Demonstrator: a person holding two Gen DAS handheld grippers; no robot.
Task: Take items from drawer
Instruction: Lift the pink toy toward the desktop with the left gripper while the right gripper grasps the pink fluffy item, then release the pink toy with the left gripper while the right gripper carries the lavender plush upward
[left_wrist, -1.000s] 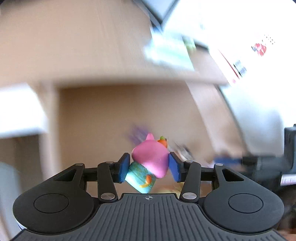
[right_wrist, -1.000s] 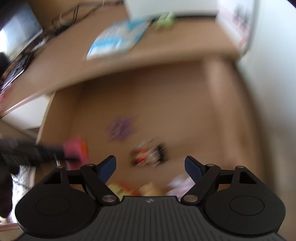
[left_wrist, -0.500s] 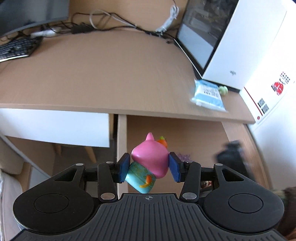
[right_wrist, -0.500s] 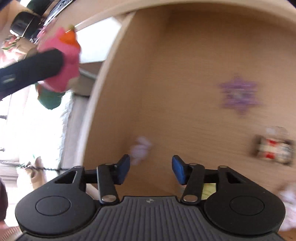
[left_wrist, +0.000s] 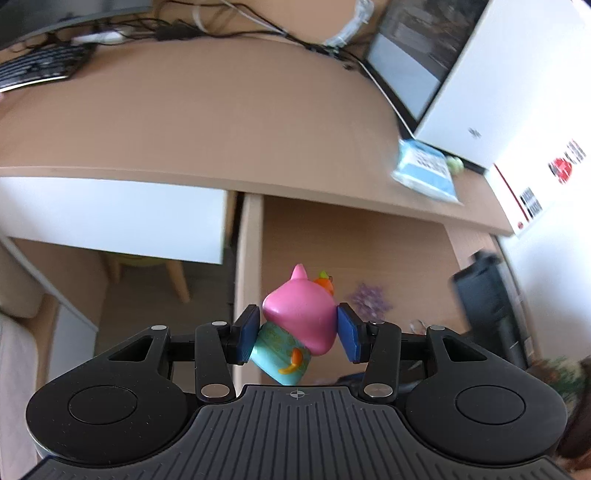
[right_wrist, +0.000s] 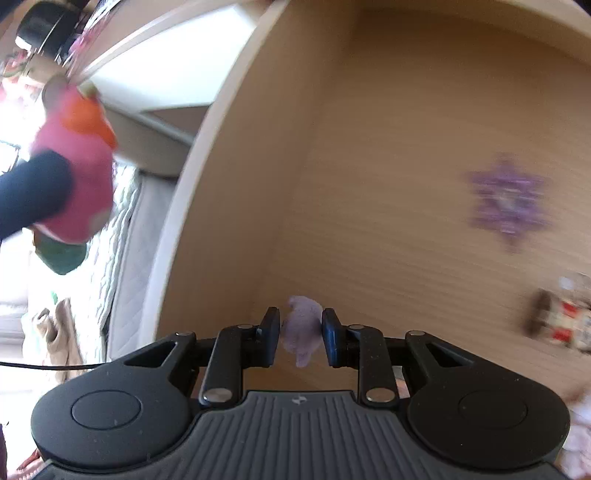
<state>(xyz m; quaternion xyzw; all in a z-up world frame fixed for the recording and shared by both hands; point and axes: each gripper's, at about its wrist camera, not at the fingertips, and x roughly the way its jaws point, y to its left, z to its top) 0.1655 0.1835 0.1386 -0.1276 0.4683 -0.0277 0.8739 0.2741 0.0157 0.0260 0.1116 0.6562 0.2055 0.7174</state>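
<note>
My left gripper (left_wrist: 297, 332) is shut on a pink pig toy (left_wrist: 301, 314) in a teal dress, held above the left wall of the open wooden drawer (left_wrist: 249, 258). The right wrist view shows the same toy (right_wrist: 77, 184) up at the left, outside the drawer. Down inside the drawer, my right gripper (right_wrist: 300, 332) has its blue pads pressed against both sides of a small pale purple piece (right_wrist: 301, 326). That piece lies on the drawer floor by the left wall (right_wrist: 207, 158). It is blurred, so I cannot make out its shape.
A purple snowflake (right_wrist: 508, 199) and a red-and-white packet (right_wrist: 561, 321) lie on the drawer floor to the right. On the desk top (left_wrist: 221, 110) are a blue packet (left_wrist: 424, 168), a white computer case (left_wrist: 465, 96), a keyboard (left_wrist: 37, 68) and cables.
My right gripper's jaws have narrowed from wide apart onto the pale purple piece. The left gripper has kept its hold on the pig toy and risen slightly above the drawer.
</note>
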